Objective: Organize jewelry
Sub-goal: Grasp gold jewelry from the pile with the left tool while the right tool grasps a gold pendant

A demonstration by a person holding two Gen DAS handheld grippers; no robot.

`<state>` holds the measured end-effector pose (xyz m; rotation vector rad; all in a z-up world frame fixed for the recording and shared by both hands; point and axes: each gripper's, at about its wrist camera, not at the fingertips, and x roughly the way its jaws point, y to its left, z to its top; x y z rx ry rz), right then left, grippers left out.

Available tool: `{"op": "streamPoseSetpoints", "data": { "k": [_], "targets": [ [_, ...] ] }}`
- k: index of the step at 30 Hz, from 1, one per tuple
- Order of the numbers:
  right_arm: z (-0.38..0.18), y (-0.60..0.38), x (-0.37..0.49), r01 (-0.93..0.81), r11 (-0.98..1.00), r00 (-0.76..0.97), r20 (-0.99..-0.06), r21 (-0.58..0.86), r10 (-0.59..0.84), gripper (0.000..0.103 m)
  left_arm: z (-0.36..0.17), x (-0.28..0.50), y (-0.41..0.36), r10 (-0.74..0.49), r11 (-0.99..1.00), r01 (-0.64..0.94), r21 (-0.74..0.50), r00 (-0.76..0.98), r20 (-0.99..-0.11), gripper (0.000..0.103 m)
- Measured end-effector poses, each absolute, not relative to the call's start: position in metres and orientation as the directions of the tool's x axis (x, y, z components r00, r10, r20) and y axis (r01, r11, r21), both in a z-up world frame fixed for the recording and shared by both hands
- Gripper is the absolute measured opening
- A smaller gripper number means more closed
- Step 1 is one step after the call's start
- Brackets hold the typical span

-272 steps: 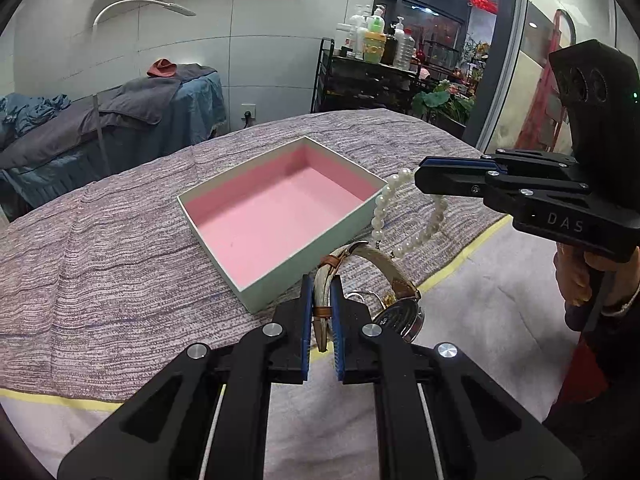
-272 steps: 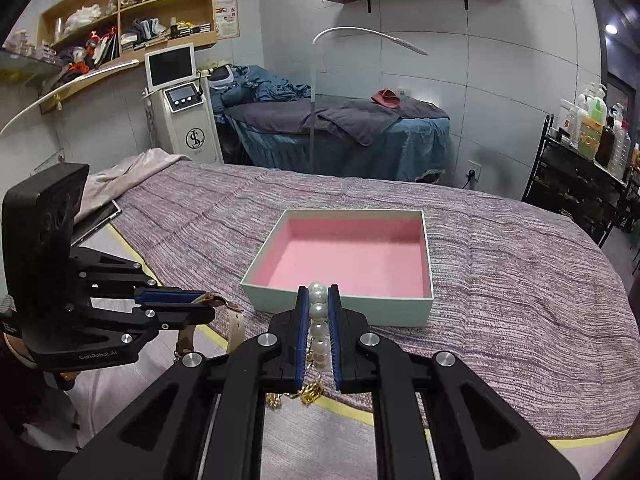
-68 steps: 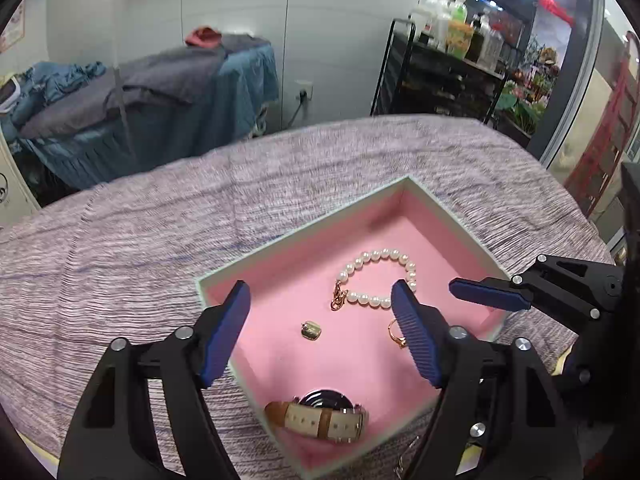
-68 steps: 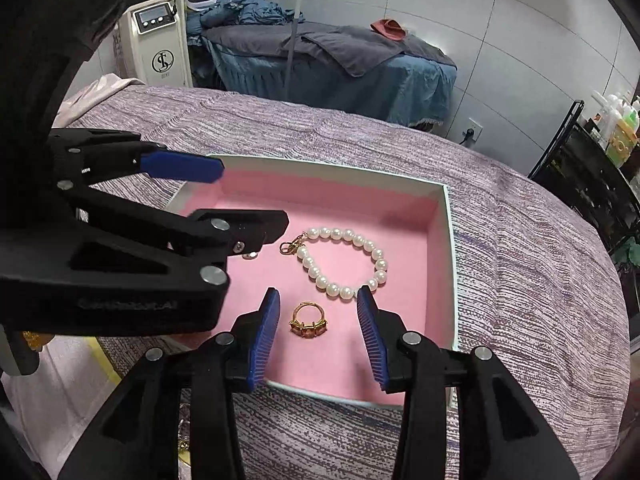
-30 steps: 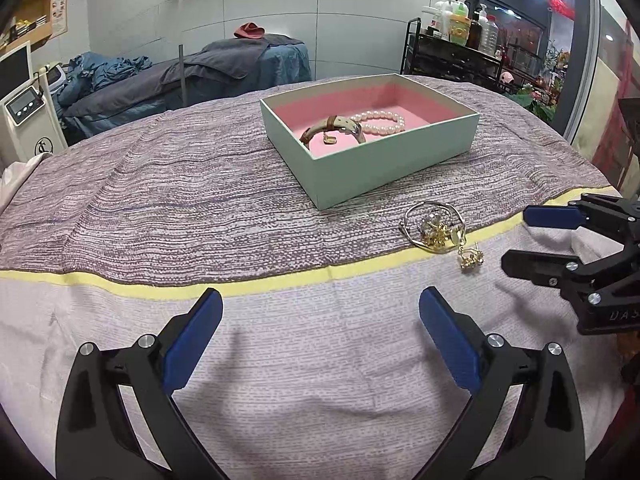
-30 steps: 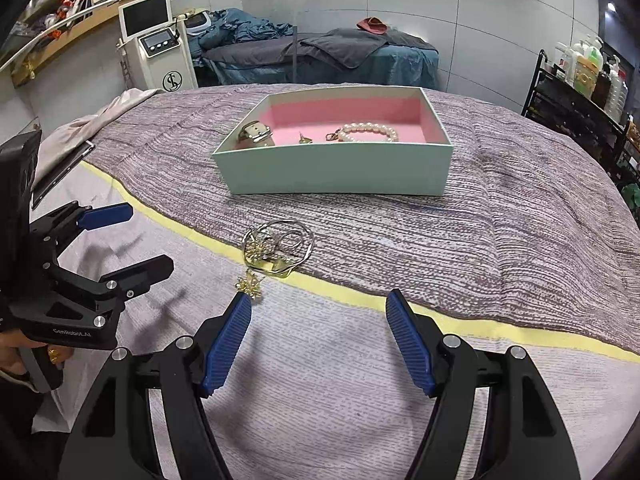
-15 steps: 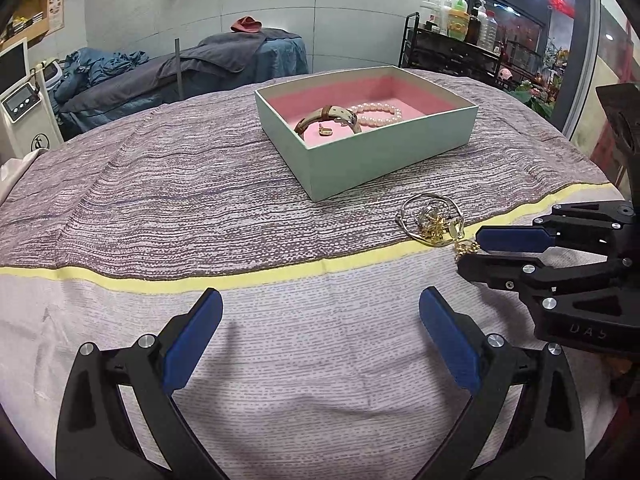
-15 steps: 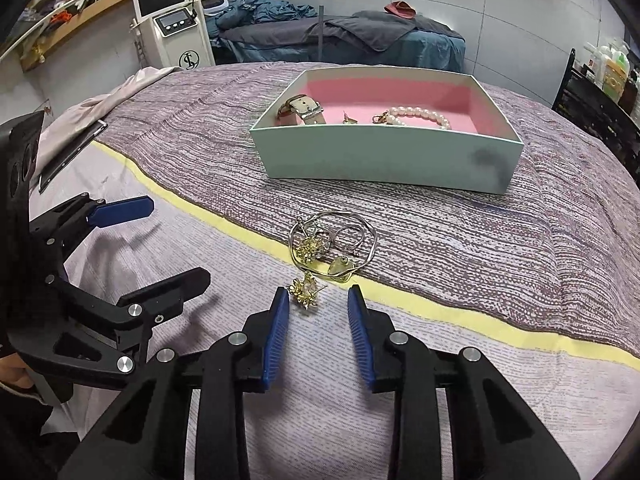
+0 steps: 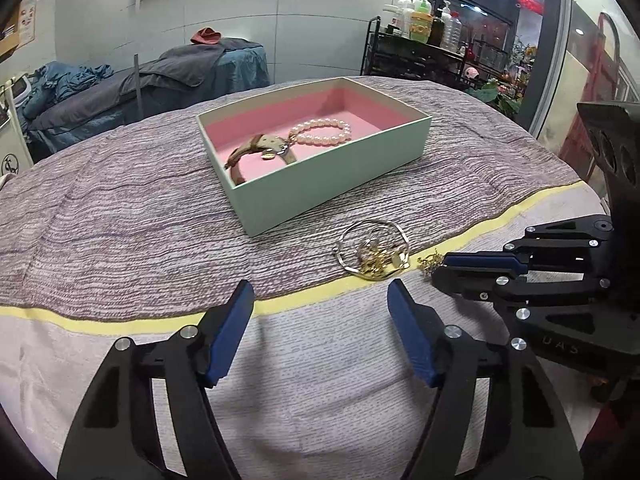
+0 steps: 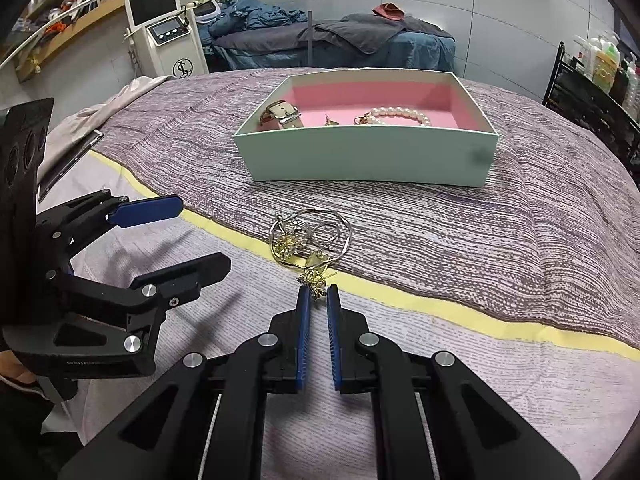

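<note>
A mint box with a pink lining holds a brown-strap watch and a pearl bracelet; it also shows in the right wrist view. A pile of gold and silver jewelry lies on the bed by the yellow stripe, also seen in the left wrist view. A small gold earring lies at the tips of my right gripper, whose jaws are narrowed around it with a gap left. My left gripper is open and empty, short of the pile.
The bed cover is purple-grey knit with a yellow stripe and a pale band at the near edge. A treatment bed, a white machine and a bottle rack stand beyond.
My right gripper moved forward to the gold earring and its jaws narrowed further. My left gripper narrowed from wide open and moved a little nearer the pile.
</note>
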<state>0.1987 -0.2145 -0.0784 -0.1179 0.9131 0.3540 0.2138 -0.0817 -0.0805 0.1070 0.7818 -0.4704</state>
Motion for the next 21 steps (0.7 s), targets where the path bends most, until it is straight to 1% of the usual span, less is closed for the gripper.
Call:
{"op": "streamPoseSetpoints", "data": {
  "k": [3, 5, 7, 10, 12, 14, 17, 21],
  "targets": [
    [-0.078, -0.222, 0.197, -0.335, 0.94, 0.561, -0.79, 0.059, 0.249, 0.009, -0.082, 0.218, -0.099, -0.387, 0.87, 0.489, -0.067, 0.591, -0.708, 0.056],
    [-0.078, -0.226, 0.195, -0.328, 0.942, 0.563, -0.788, 0.065, 0.25, 0.009, -0.083, 0.222, -0.109, -0.391, 0.86, 0.506, -0.06, 0.579, -0.715, 0.044],
    [-0.077, -0.229, 0.193, -0.321, 0.945, 0.566, -0.787, 0.065, 0.247, 0.009, -0.083, 0.225, -0.116, -0.398, 0.856, 0.514, -0.064, 0.572, -0.717, 0.039],
    [-0.077, -0.233, 0.191, -0.316, 0.947, 0.568, -0.786, 0.067, 0.245, 0.009, -0.084, 0.23, -0.122, -0.393, 0.855, 0.514, -0.061, 0.568, -0.723, 0.027],
    [-0.077, -0.234, 0.191, -0.312, 0.947, 0.566, -0.787, 0.071, 0.246, 0.009, -0.086, 0.235, -0.124, -0.394, 0.856, 0.511, -0.074, 0.555, -0.732, 0.026],
    [-0.078, -0.235, 0.19, -0.31, 0.948, 0.566, -0.786, 0.076, 0.248, 0.009, -0.088, 0.237, -0.125, -0.394, 0.858, 0.508, -0.08, 0.55, -0.736, 0.021],
    [-0.078, -0.236, 0.19, -0.31, 0.947, 0.567, -0.784, 0.079, 0.251, 0.009, -0.089, 0.234, -0.128, -0.379, 0.859, 0.509, -0.058, 0.556, -0.74, 0.017],
    [-0.078, -0.236, 0.189, -0.309, 0.947, 0.567, -0.783, 0.086, 0.256, 0.009, -0.089, 0.231, -0.128, -0.376, 0.861, 0.505, -0.055, 0.562, -0.737, 0.017]
  ]
}}
